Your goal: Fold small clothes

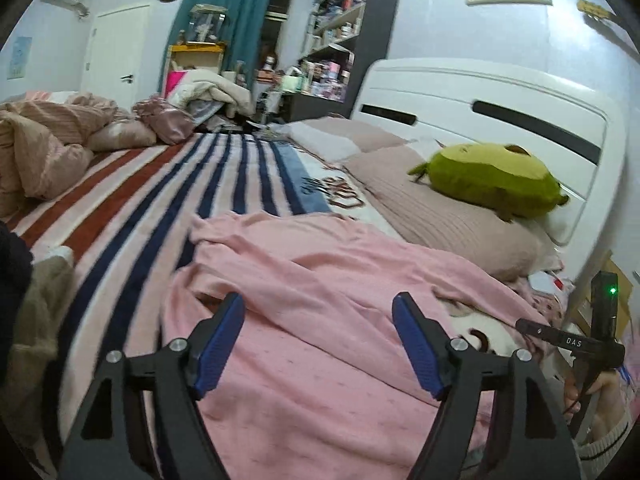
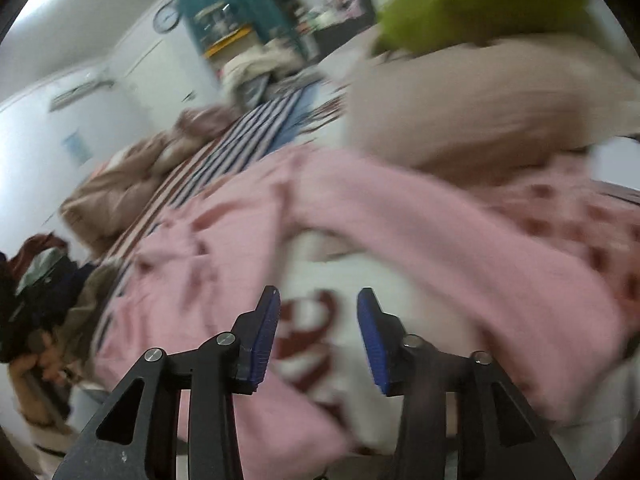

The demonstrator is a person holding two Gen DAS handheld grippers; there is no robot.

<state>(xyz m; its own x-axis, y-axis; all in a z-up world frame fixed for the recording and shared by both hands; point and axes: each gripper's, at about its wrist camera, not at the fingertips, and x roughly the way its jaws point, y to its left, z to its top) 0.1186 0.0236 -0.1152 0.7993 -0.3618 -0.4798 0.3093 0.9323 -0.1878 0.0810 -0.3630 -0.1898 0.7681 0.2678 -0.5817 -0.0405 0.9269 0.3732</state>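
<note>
You are standing at the side of a bed [image 1: 132, 184] covered by a sheet striped in navy, rust and pale pink, with a white headboard [image 1: 480, 100] off to your right and two dusty-pink pillows [image 1: 448, 216] against it. A green plush toy [image 1: 492, 180] lies on the nearer pillow. Crumpled beige bedding [image 1: 44, 144] is heaped at the far left of the bed, and a dark pile of other clothes [image 2: 36, 276] sits at the near left edge. Directly in front of you, spread over the near part of the bed, lies the pink garment [image 1: 320, 300], a soft knitted piece, rumpled and not yet folded. Its long axis appears to run from you away toward the middle of the bed, and its far edge ends on the stripes. A white patch with a dark red print [image 2: 316, 320] shows on its right part. Your left gripper [image 1: 318, 344] hangs above the middle of the garment, spread wide with nothing between its fingers. Your right gripper [image 2: 318, 336] is right over the white printed patch, parted about halfway and also holding nothing; its view is blurred, so I cannot say whether it touches the cloth. The right gripper looks nearer to the fabric. The striped sheet to the left and beyond the garment gives open room for laying it flat; to the right the nearer pillow lies just beside it, crowding that side, and the garment's right edge lies close to the edge of the bed.
</note>
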